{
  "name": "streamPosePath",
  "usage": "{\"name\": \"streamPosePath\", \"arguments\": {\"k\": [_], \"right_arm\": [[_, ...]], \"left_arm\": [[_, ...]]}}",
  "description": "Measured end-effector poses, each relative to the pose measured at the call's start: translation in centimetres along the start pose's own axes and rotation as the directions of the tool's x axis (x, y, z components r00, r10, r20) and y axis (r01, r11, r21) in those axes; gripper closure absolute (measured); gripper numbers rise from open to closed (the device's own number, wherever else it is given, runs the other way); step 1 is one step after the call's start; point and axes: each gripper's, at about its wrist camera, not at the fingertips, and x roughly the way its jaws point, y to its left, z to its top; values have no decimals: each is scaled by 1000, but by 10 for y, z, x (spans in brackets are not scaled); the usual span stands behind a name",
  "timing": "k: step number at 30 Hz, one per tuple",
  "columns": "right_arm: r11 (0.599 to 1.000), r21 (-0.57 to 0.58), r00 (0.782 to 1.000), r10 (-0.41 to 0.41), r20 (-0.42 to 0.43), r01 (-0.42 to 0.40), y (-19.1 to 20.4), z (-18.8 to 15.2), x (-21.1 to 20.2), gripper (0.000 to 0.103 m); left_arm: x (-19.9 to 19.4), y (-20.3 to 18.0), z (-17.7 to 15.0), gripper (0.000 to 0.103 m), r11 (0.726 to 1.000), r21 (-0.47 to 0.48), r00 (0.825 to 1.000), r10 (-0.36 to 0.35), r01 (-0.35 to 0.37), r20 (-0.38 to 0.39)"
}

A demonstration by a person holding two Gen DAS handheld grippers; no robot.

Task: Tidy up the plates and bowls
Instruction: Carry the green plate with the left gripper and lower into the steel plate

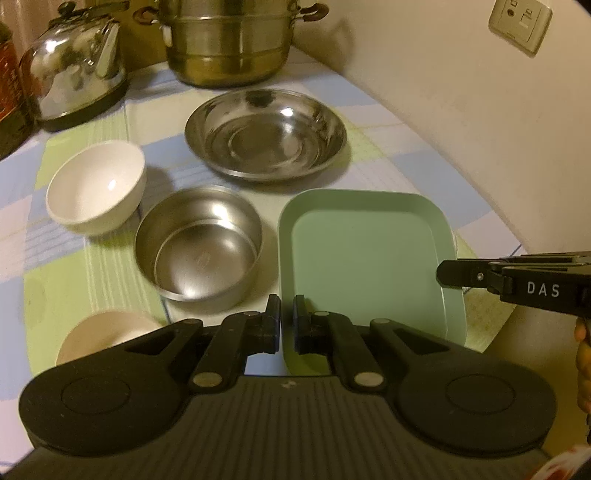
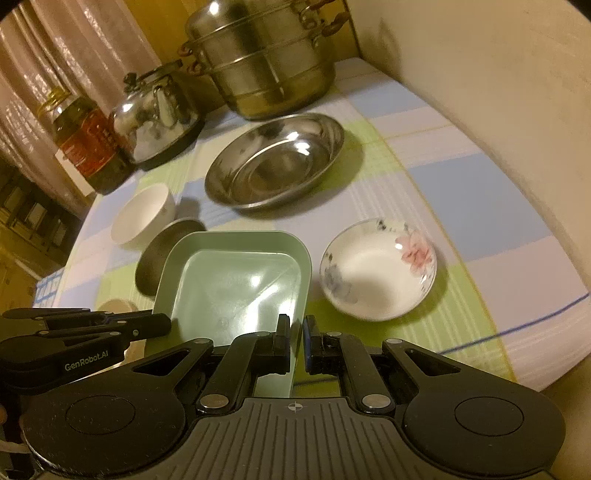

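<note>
A pale green square plate (image 1: 362,251) (image 2: 229,288) hangs tilted just above the checked tablecloth. My left gripper (image 1: 287,308) is shut on its left rim, and my right gripper (image 2: 297,328) is shut on its right rim. On the cloth behind it sit a steel bowl (image 1: 199,243), a white bowl (image 1: 96,184) (image 2: 144,214) and a wide shallow steel dish (image 1: 266,136) (image 2: 275,158). A floral white dish (image 2: 378,269) lies to the plate's right. A cream bowl (image 1: 107,332) sits near my left gripper, partly hidden.
A steel steamer pot (image 1: 229,40) (image 2: 266,62), a shiny kettle (image 1: 77,70) (image 2: 155,114) and an oil bottle (image 2: 88,144) stand along the back. A cream wall (image 1: 461,92) with a socket (image 1: 521,20) bounds the right side. The table edge (image 2: 524,373) runs at the near right.
</note>
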Motion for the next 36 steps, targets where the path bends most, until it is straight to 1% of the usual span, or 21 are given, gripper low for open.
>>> {"name": "streamPosePath", "arguments": {"k": [8,15,27,31,36], "right_arm": [[999,23,999,-25,20,25,-5,27,9,95],[998,53,999,-25,35,23,-8,63,27,95],[998,60,998,-32,52,29,0,129,80,95],[997,71,998,-36,49,32,1,149,101,95],[995,89,998,-48,33,44,-3,164,126,95]], "left_arm": [[14,7,33,98,999,26,1000,-26,26,11],[26,27,69,98,999,30,999,-35,34,30],[62,67,131,98,1000,13,998,-18,17,58],[80,77,148,98,1000,6,999,-12,12,53],[104,87,163,98,1000,-4,999,-10,10,33]]}}
